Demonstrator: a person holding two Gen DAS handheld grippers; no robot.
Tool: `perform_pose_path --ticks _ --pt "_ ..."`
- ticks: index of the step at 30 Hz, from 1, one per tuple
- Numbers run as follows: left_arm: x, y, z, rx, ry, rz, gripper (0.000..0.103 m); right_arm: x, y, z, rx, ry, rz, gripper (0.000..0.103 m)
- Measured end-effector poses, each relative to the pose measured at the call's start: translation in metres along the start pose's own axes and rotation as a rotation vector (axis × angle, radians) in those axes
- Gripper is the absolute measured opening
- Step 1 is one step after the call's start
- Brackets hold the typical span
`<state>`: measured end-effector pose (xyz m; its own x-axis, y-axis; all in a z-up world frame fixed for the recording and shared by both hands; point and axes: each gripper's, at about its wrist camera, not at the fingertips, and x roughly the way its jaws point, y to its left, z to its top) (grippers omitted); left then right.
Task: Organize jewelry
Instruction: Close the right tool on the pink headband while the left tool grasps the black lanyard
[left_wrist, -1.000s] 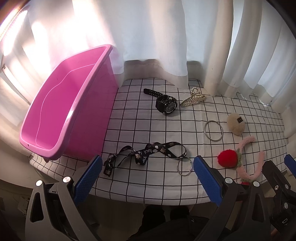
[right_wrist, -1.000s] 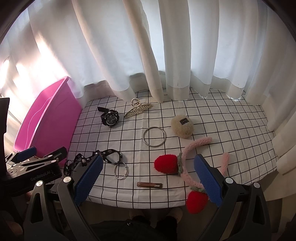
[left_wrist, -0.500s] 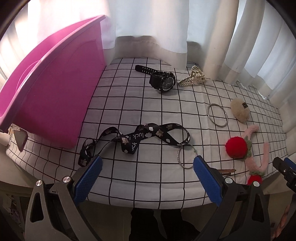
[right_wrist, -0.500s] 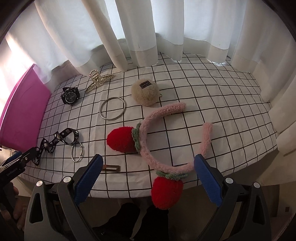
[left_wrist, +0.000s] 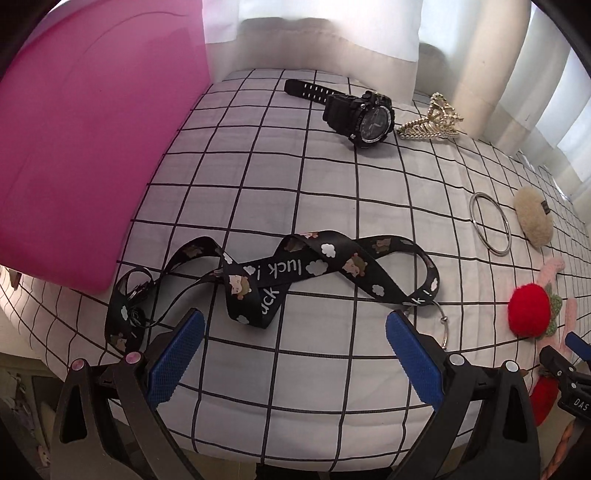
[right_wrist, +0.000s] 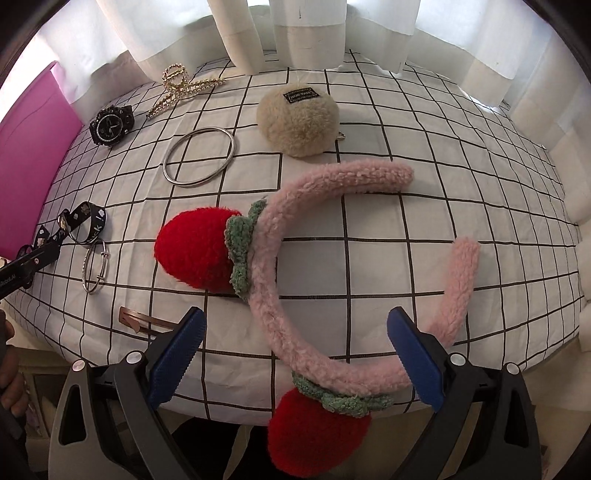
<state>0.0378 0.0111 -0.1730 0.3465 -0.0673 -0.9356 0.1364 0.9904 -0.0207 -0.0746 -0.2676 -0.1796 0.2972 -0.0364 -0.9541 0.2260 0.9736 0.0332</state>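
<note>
My left gripper (left_wrist: 293, 332) is open just in front of a black printed lanyard (left_wrist: 280, 275) on the checked cloth, beside the pink bin (left_wrist: 85, 140). A black watch (left_wrist: 356, 109), gold hair claw (left_wrist: 430, 123), silver bangle (left_wrist: 489, 227) and beige pompom (left_wrist: 533, 221) lie beyond. My right gripper (right_wrist: 295, 332) is open, its jaws on either side of the near curve of a pink fuzzy headband (right_wrist: 280, 295) with two red strawberries (right_wrist: 195, 251). A thin silver bracelet (right_wrist: 95, 267) and a brown hair clip (right_wrist: 142, 318) lie to its left.
White curtains (right_wrist: 306, 29) close off the back and right of the table. The checked tablecloth (left_wrist: 295, 177) ends at the near edge just under both grippers. The pink bin stands tall along the left side (right_wrist: 29, 147). The left gripper shows in the right wrist view (right_wrist: 26, 264).
Both grippers have moved forward and down toward the table. The left one closed in on the lanyard, the right one on the headband. Both stayed open.
</note>
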Motion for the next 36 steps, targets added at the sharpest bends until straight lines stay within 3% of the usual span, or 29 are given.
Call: perform_pose_path --ticks 3,5,8,12,22,26,36 --pt "-0.011 0.02 -0.002 -0.052 -0.042 -0.022 0.097 0.003 0.003 -0.001 -0.018 0.0 0.004 0.094" --pt "-0.017 0.034 -0.004 -0.068 -0.061 0.018 0.097 0.006 0.005 -0.001 -0.028 0.002 -0.002 0.094" --pt "-0.025 0.058 -0.011 -0.126 -0.086 0.019 0.097 0.011 0.004 -0.003 -0.022 0.015 0.005 0.094" --pt "-0.018 0.076 -0.015 -0.163 -0.065 0.025 0.097 0.015 0.005 -0.002 -0.022 0.021 0.002 0.094" --pt "0.02 0.093 -0.01 -0.204 -0.041 0.037 0.097 0.021 0.007 0.002 -0.041 0.029 -0.03 0.094" --pt "0.025 0.091 -0.007 -0.162 -0.085 0.085 0.098 0.023 0.006 -0.001 -0.032 0.018 -0.036 0.094" --pt "0.023 0.083 -0.015 -0.152 -0.219 0.104 0.098 0.021 0.006 -0.006 -0.045 -0.036 -0.037 0.095"
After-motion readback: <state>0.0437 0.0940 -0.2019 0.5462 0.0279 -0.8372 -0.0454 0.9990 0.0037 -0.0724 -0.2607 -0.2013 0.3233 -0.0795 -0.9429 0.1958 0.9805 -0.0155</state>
